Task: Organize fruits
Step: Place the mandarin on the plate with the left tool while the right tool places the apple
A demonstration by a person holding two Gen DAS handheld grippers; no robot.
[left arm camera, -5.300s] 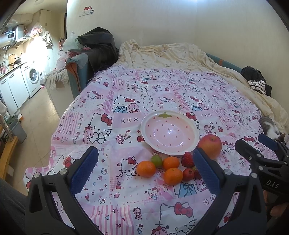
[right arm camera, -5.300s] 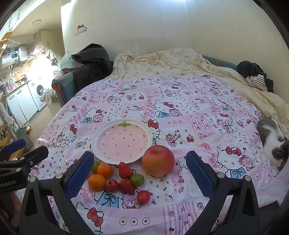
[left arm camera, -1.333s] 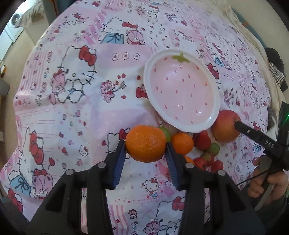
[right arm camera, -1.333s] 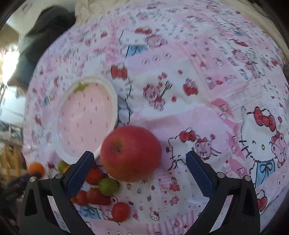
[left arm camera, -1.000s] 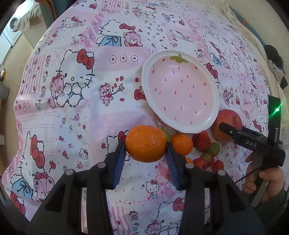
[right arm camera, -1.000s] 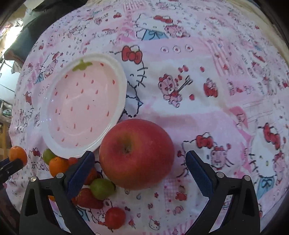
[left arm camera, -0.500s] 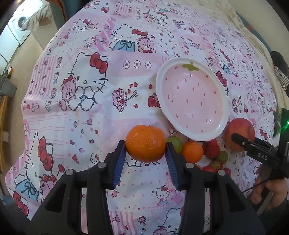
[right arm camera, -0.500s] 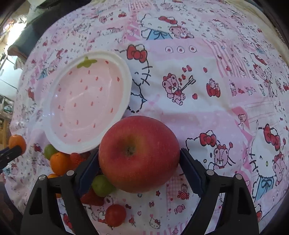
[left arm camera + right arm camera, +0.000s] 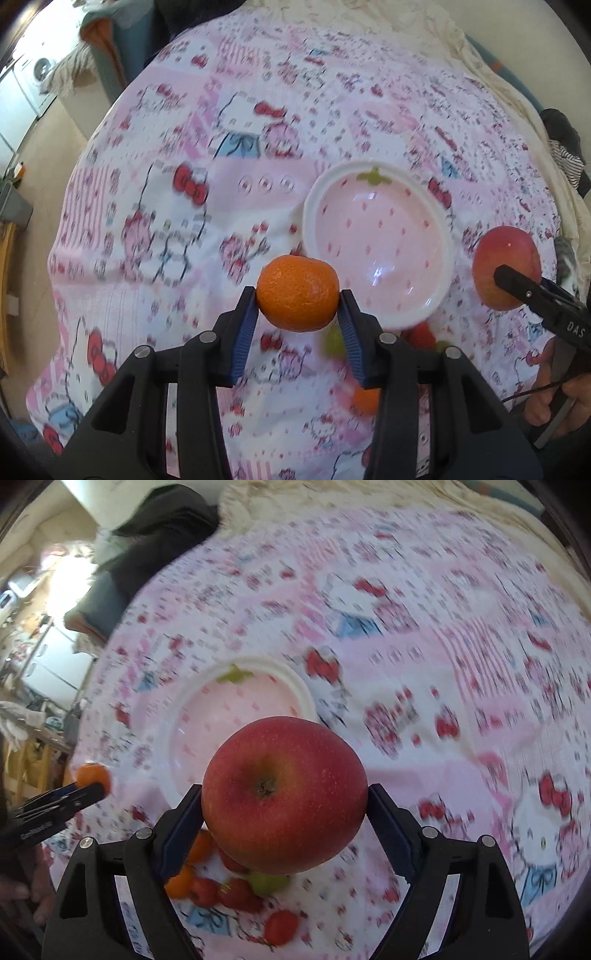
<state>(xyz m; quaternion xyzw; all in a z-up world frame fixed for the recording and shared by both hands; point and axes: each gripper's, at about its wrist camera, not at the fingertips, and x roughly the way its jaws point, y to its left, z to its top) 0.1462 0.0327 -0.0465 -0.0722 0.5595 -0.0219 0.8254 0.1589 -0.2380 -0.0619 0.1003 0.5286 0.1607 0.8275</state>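
Note:
My left gripper (image 9: 297,295) is shut on an orange mandarin (image 9: 297,292) and holds it in the air, just left of the pink strawberry-pattern plate (image 9: 441,225). My right gripper (image 9: 285,797) is shut on a big red apple (image 9: 284,794), lifted above the near edge of the plate (image 9: 303,694). The apple (image 9: 504,264) also shows in the left wrist view, right of the plate. Small fruits stay on the cloth below: mandarins (image 9: 181,882), strawberries (image 9: 236,893), a green fruit (image 9: 267,882) and a red one (image 9: 280,926).
The Hello Kitty cloth (image 9: 184,206) covers the round table. A cream blanket (image 9: 332,498) and dark clothes (image 9: 162,528) lie at the far side. A kitchen area with a washing machine (image 9: 40,70) is off to the left. A cat (image 9: 565,254) is at the right edge.
My right gripper closed on the apple and lifted it off the cloth. My left gripper kept hold of the mandarin and moved it up and toward the plate.

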